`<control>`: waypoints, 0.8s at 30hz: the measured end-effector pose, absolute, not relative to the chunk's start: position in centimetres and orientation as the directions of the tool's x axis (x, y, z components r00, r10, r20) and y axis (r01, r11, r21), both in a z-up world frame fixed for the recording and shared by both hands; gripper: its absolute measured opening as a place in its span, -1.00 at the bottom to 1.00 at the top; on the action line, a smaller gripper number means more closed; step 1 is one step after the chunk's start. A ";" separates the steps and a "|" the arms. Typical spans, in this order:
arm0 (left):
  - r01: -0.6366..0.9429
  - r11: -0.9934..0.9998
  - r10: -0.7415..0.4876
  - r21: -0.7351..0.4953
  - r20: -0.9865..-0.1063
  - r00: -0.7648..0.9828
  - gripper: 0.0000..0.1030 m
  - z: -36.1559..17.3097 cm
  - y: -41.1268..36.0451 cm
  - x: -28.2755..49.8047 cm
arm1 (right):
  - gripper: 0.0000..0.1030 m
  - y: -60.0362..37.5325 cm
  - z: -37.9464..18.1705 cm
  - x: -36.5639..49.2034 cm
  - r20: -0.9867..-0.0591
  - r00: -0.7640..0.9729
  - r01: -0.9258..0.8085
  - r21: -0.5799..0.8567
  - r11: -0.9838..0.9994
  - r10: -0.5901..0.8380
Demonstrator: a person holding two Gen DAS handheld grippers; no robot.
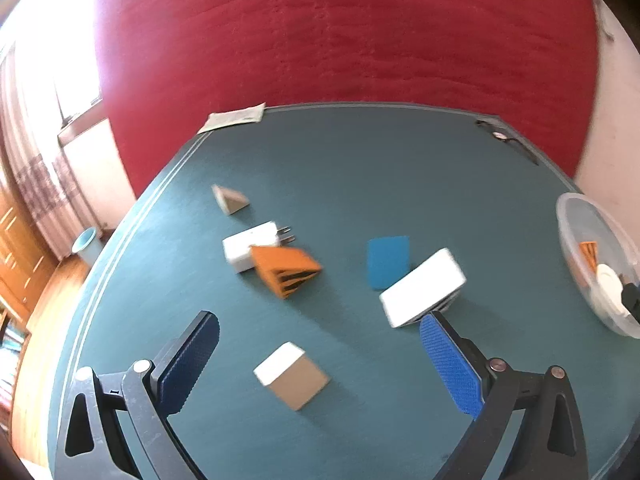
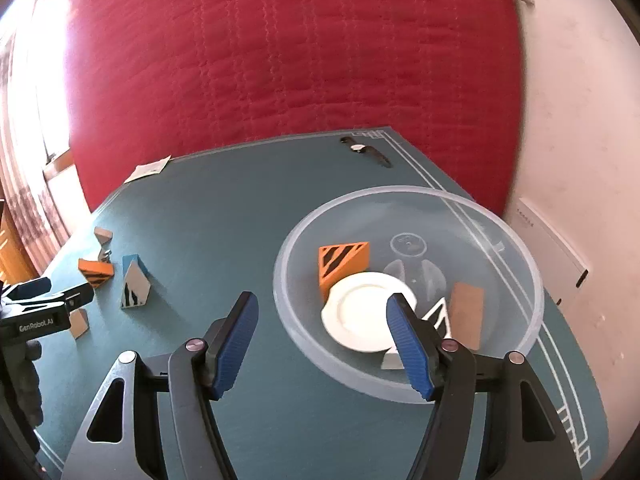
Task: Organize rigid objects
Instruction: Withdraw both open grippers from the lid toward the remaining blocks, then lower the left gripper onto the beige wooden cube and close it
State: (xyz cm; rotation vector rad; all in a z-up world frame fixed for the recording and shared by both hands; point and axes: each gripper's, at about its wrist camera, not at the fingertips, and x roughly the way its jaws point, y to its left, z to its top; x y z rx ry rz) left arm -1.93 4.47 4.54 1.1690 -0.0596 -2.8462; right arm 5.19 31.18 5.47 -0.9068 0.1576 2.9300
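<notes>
Left gripper: spread wide with nothing between the jaws, hanging over the near part of the green surface.
Right gripper: also released and empty, at the near rim of the clear bowl.
Small block: white and brown, lying on the surface just beyond the left gripper, apart from the others.
Handling: it looks stiff and light, with smooth faces that may slip; I would take it across two flat opposite sides.
Bowl contents: an orange striped block and a white lid already inside.
</notes>
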 end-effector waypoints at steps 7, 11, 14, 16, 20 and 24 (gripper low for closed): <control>0.124 -0.990 -0.132 0.063 -0.713 -0.689 0.99 3.6 2.4 -1.3 | 0.32 29.5 5.5 5.7 -0.562 -0.827 -0.063 0.056 -0.996 0.020; 0.166 -0.983 -0.172 0.080 -0.720 -0.673 0.99 2.8 1.6 -1.2 | 0.32 28.4 5.3 5.8 -0.567 -0.824 -0.032 0.042 -0.999 0.003; 0.183 -0.980 -0.182 0.080 -0.732 -0.656 0.99 2.3 1.4 -1.3 | 0.32 27.8 5.0 5.8 -0.573 -0.819 -0.018 0.035 -0.999 -0.005; 0.188 -0.979 -0.188 0.083 -0.735 -0.652 0.99 2.1 1.3 -1.4 | 0.32 27.5 4.8 5.9 -0.575 -0.818 -0.010 0.028 -1.000 -0.008; 0.190 -0.977 -0.196 0.094 -0.740 -0.643 0.99 1.7 1.3 -1.3 | 0.32 27.1 4.7 6.1 -0.576 -0.817 0.004 0.021 -1.000 -0.016; 0.193 -0.977 -0.198 0.096 -0.750 -0.631 0.98 1.3 1.1 -1.4 | 0.32 26.8 4.5 6.3 -0.580 -0.815 0.014 0.015 -1.000 -0.020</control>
